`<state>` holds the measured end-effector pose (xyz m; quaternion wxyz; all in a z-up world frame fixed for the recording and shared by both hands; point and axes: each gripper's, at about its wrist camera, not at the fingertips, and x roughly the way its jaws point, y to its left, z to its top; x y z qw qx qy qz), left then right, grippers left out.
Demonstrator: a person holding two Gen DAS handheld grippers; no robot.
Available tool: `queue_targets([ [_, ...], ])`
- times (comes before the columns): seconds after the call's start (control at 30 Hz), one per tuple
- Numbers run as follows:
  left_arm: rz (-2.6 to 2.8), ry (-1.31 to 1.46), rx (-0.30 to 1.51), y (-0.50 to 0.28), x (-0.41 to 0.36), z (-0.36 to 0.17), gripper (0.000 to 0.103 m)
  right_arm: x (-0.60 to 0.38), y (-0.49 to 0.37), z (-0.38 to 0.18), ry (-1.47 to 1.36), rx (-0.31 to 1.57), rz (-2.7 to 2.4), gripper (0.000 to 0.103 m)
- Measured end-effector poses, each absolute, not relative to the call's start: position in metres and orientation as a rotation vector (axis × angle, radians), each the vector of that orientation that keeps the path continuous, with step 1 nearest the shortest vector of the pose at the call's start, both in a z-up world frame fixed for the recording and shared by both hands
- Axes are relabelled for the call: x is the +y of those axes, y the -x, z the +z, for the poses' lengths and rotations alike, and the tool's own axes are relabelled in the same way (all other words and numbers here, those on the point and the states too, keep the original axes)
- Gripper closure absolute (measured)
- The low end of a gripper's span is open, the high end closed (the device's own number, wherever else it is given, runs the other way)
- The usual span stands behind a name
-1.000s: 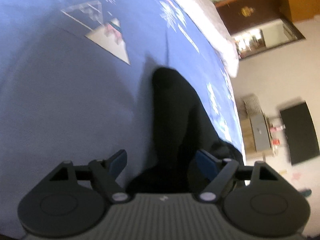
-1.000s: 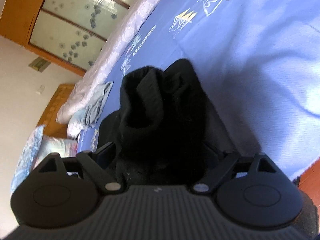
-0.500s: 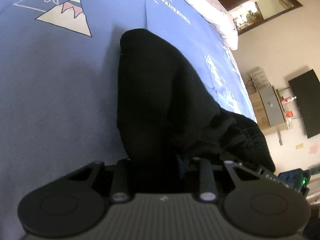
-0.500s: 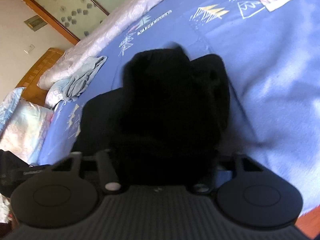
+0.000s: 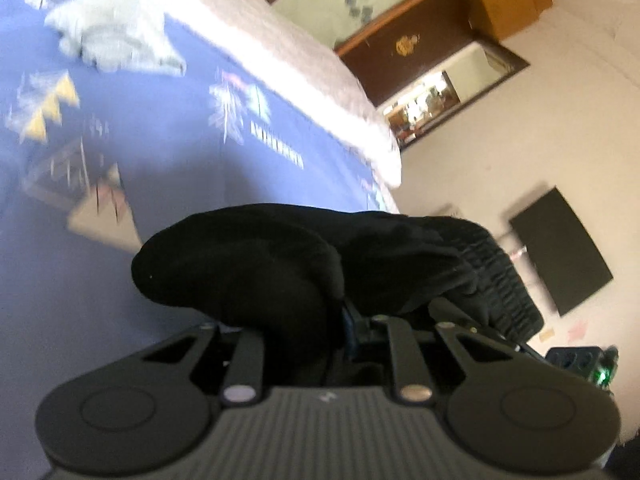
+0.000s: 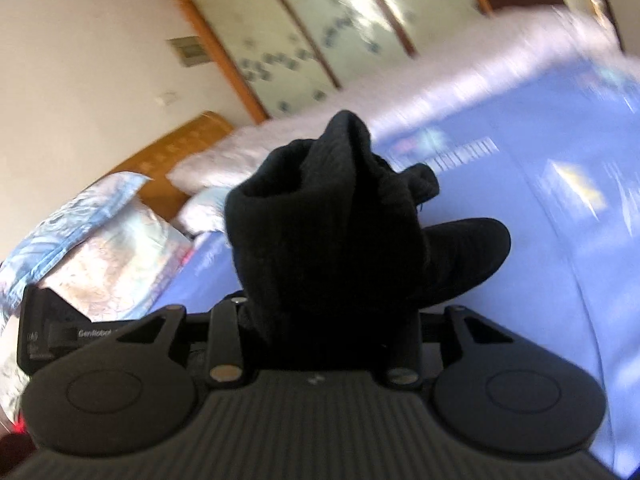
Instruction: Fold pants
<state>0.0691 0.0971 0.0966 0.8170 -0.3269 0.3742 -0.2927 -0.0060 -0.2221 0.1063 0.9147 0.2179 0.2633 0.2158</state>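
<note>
black knit pants (image 5: 280,264) bunch between both tongs — left tongs (image 5: 320,320) and right tongs (image 6: 320,320) closing on fabric, above blue printed bedsheet (image 5: 168,152).

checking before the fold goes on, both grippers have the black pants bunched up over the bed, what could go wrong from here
1. The pants sit as a thick wad in the right gripper, whose jaws are closing; layers could slip out unevenly.
2. The left gripper, jaws closing too, pinches a bunched lump, so the fold may trap creases.
3. A grey garment lies on the blue bedsheet; swinging pants could snag it.
</note>
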Motion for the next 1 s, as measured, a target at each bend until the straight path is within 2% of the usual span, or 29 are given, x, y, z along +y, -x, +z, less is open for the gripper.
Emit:
queue_targets([
  [0.2,-0.584,0.562,0.684,-0.155,0.088,0.154,0.086,-0.216,-0.086,0.135,-0.387,0.421,0.445,0.062],
  [0.33,-0.523,0.512,0.667,-0.231,0.072,0.157,0.086,-0.225,-0.169,0.121,-0.406,0.39,0.413,0.062],
  [0.47,-0.476,0.504,0.681,-0.303,0.054,0.125,0.086,-0.236,-0.246,0.08,-0.424,0.422,0.382,0.062],
  [0.6,-0.405,0.53,0.789,-0.357,0.04,0.054,0.085,-0.246,-0.301,0.014,-0.476,0.529,0.318,0.06],
  [0.63,-0.383,0.529,0.832,-0.365,0.037,0.036,0.085,-0.247,-0.311,-0.006,-0.471,0.582,0.289,0.057],
  [0.67,-0.35,0.517,0.891,-0.371,0.032,0.015,0.084,-0.245,-0.319,-0.021,-0.466,0.64,0.262,0.051],
  [0.7,-0.299,0.49,0.929,-0.371,0.028,0.001,0.073,-0.246,-0.324,-0.038,-0.458,0.722,0.222,0.045],
  [0.73,-0.252,0.462,0.937,-0.367,0.027,-0.009,0.059,-0.246,-0.326,-0.051,-0.446,0.789,0.169,0.03],
  [0.83,-0.228,0.498,0.93,-0.345,0.037,-0.006,0.057,-0.257,-0.306,-0.054,-0.459,0.793,0.15,0.023],
  [0.93,-0.158,0.524,0.921,-0.307,0.052,0.017,0.058,-0.271,-0.269,-0.033,-0.562,0.787,0.087,0.023],
  [1.0,-0.114,0.455,0.894,-0.267,0.053,0.037,0.052,-0.277,-0.23,-0.019,-0.602,0.764,0.078,0.023],
])
